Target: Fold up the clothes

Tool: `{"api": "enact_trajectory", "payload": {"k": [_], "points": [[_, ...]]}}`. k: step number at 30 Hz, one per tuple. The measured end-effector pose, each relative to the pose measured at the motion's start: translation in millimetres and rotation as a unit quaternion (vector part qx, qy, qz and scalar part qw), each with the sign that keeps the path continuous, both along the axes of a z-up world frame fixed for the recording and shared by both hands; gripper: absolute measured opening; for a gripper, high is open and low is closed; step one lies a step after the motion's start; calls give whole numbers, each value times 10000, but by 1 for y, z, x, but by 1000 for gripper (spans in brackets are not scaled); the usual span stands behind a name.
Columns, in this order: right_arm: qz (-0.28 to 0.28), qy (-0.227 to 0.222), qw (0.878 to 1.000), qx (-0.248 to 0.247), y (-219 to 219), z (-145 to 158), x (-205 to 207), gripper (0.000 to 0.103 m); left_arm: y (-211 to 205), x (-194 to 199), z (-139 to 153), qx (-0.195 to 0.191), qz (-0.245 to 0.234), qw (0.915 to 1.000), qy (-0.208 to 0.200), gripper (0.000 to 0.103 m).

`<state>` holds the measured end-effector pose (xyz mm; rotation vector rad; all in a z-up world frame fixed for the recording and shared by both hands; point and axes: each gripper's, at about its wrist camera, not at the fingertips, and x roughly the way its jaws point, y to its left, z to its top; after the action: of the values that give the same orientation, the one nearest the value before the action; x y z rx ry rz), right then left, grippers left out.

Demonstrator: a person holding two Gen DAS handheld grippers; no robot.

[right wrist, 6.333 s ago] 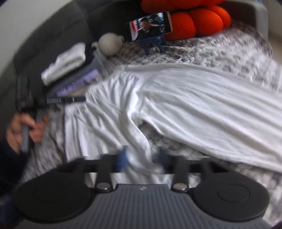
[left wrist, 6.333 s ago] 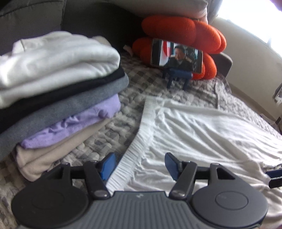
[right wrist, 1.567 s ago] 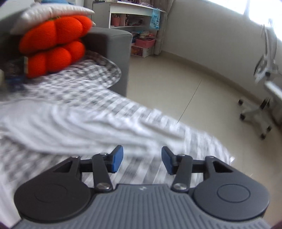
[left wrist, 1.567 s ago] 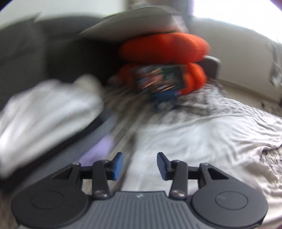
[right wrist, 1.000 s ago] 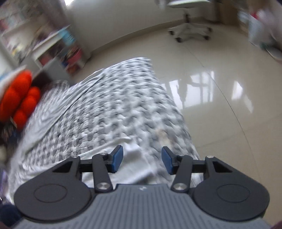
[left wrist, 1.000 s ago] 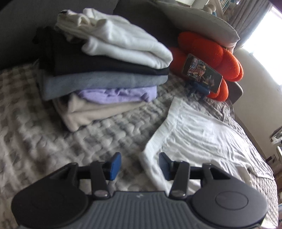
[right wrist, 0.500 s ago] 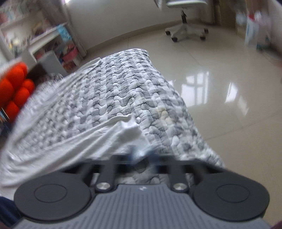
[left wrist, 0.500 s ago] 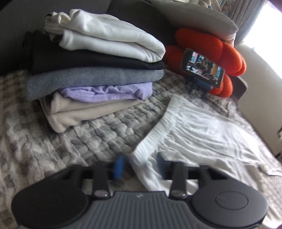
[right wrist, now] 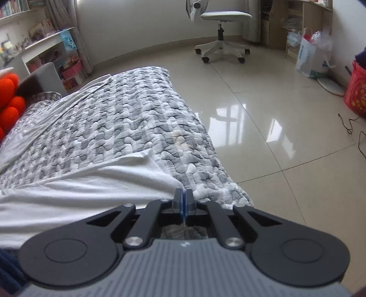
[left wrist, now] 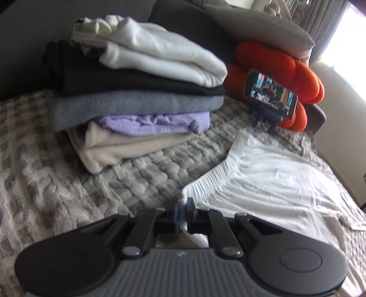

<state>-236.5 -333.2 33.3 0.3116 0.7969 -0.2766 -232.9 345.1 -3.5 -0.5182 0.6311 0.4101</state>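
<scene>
The white garment [left wrist: 270,182] lies flat on the quilt [left wrist: 68,194], its waistband corner pinched by the left gripper [left wrist: 182,206], which has just been closing, its hem corner by the right gripper [right wrist: 183,197].

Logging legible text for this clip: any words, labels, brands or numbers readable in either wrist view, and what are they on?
No text can be read in either view.
Phone screen: shows a video picture, any lettering blurred.
White plastic bag by the shelves: blue print, too small to read.
Red basket: yellow pattern, not legible.
Books on the wall shelf: spines too small.
</scene>
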Motion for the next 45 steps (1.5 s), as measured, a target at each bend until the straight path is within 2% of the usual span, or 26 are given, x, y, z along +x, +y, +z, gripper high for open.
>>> {"api": "enact_trajectory", "payload": {"k": [4,8,10,13,15,17,21,24,26,27,28,30,34,38,39,40,41,42,45], "points": [[-48,-171,9997,-165,1,12,3,1,2,-1,-2,-58,-11,10000,6,7],[-359,-556,9973,-330,3,38,-16,1,0,-6,-1,-79,-24,9999,-77,6],[-390,-402,9971,-512,7,35,-18,1,-2,-5,-4,-5,-101,9999,-21,7],[-340,87,9981,-515,9,2,-13,1,-5,-3,-10,222,-155,9996,1,7],[-329,192,9981,-494,10,-13,-12,1,-9,-2,-9,429,-217,9988,31,7],[-297,178,9976,-595,13,-16,-11,1,-13,-1,-7,632,-307,9975,98,7],[-84,288,9974,-658,10,-13,-8,4,-13,-1,-7,675,-353,9970,135,12],[84,457,9937,-1020,12,-9,-8,19,-13,-1,-7,699,-399,9966,164,13],[153,417,9885,-1446,12,-2,-5,33,-13,-1,-6,713,-435,9963,183,14],[309,339,9865,-1574,14,3,-2,44,-13,-1,-5,721,-453,9962,193,14],[488,253,9841,-1687,16,8,1,51,-13,-1,-5,728,-470,9960,203,16],[988,114,9774,-1866,25,16,7,54,-12,-2,-4,701,-492,9961,218,17],[2101,238,9540,-2124,47,13,21,53,-13,-2,-3,713,-497,9959,237,22],[2557,437,9466,-1912,44,2,36,53,-14,0,-3,756,-496,9955,268,22],[2642,557,9440,-1895,46,-3,38,44,-14,0,-3,766,-496,9954,276,22],[2693,596,9429,-1867,45,-6,40,23,-14,1,-3,777,-496,9953,284,22],[2736,612,9422,-1833,44,-8,42,17,-14,1,-3,788,-495,9952,292,22],[2779,629,9415,-1799,42,-10,43,2,-15,1,-3,799,-495,9951,300,22],[2707,476,9391,-2060,47,-1,47,2,-16,3,-3,853,-488,9946,330,22]]}}
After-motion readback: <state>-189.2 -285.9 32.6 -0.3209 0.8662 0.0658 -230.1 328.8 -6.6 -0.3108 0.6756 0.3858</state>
